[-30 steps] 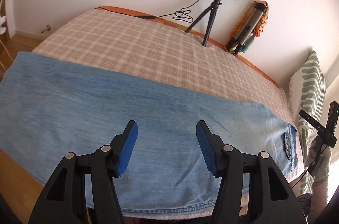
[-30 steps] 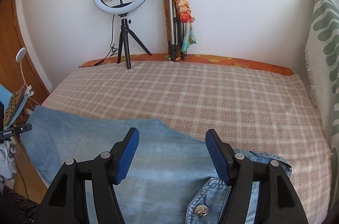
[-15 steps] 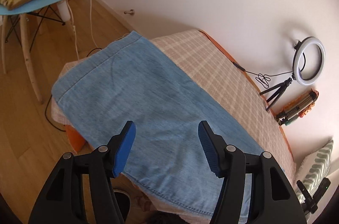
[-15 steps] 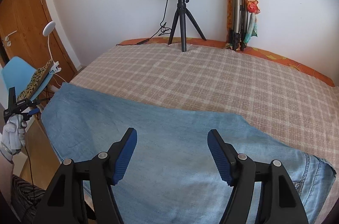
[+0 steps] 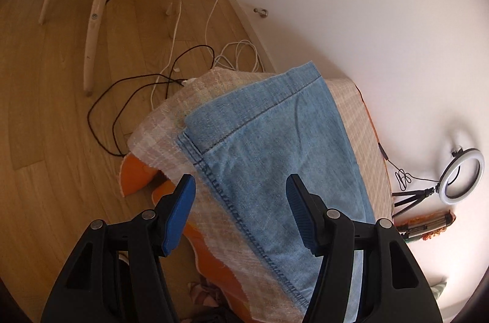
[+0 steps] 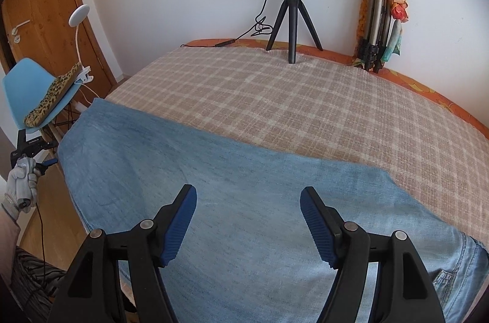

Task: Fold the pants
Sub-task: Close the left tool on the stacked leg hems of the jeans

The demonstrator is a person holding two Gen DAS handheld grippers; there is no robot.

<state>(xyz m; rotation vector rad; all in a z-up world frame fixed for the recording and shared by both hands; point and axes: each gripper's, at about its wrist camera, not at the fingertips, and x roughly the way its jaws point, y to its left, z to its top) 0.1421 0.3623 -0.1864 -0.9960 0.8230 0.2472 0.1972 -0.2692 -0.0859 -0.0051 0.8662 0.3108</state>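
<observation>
Right wrist: pants (image 6: 244, 200) on bed (image 6: 305, 97)

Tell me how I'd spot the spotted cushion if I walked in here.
Start at the checked bed cover and follow the denim pants to the bed's foot end. There stands a pale blue chair by the wooden door. The leopard-print cushion lies on its seat, the only spotted thing there.

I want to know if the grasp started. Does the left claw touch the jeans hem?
Apart. The left wrist view shows the left claw open above the jeans, nothing between its pads.
</observation>
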